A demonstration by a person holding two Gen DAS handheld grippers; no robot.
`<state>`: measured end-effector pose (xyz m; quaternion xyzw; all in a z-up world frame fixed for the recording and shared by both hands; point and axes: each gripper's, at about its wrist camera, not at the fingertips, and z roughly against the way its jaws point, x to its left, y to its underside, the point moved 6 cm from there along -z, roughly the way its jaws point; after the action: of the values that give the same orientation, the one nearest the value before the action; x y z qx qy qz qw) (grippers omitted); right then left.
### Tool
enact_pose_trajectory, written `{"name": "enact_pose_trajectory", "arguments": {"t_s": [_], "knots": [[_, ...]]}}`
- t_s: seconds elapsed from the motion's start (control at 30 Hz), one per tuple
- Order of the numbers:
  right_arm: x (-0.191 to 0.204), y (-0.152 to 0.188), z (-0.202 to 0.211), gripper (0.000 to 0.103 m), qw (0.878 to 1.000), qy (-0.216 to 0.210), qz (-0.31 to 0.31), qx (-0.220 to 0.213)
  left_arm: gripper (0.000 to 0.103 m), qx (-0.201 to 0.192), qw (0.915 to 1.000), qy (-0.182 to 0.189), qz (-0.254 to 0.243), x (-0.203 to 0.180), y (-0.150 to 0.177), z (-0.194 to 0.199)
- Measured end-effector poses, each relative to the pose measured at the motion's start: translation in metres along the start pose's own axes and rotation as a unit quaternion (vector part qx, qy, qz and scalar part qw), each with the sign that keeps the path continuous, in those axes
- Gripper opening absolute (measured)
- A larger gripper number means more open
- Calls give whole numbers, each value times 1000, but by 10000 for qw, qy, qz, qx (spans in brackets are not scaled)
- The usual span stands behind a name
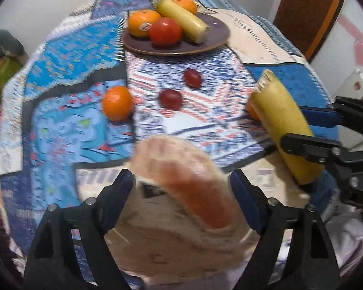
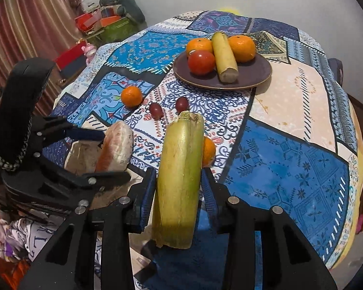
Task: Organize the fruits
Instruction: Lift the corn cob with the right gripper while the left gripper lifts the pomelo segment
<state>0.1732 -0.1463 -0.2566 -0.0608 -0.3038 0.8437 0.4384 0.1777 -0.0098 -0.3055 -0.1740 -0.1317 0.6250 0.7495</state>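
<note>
My right fingers point(image 2: 177, 181) clench a banana piece point(image 2: 179, 181), my left fingers point(image 1: 181, 188) spread loosely around a pinkish wedge point(image 1: 188, 188) near the desk's point(image 2: 290, 145) front edge.

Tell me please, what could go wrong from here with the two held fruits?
1. The plate already carries two oranges, a tomato and a banana piece, so another fruit may knock something off.
2. The left hand-held gripper looks wide around the pink wedge; the wedge might slip.
3. The right hand-held gripper grips the banana half low, so it could tilt.
</note>
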Motion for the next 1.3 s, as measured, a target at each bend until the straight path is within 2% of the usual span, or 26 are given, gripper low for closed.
{"name": "enact_pose_trajectory", "arguments": {"t_s": [0.07,0.37,0.47,0.67,0.73,0.87,1.03,1.3], "knots": [[6,-1,-2,35,10000,-47,51,23,84,25,9996,217,158,12,5,1],[28,-6,-27,34,9988,-192,368,254,79,-21,9983,326,484,30,15,7],[31,-9,-30,37,9985,-208,388,327,73,45,9968,506,617,25,10,1],[27,-7,-38,37,9981,-200,332,484,58,-14,9948,604,817,25,2,-4],[24,-4,-45,36,9982,-226,226,506,49,-26,9941,700,824,25,2,-4],[22,-4,-44,35,9987,-298,80,393,43,-23,9952,680,704,24,1,-1],[25,-8,-33,35,9994,-222,142,217,42,-101,9939,719,830,32,-5,6],[15,-33,0,35,9991,-256,-59,-343,42,-597,9948,353,744,42,-29,37]]}}
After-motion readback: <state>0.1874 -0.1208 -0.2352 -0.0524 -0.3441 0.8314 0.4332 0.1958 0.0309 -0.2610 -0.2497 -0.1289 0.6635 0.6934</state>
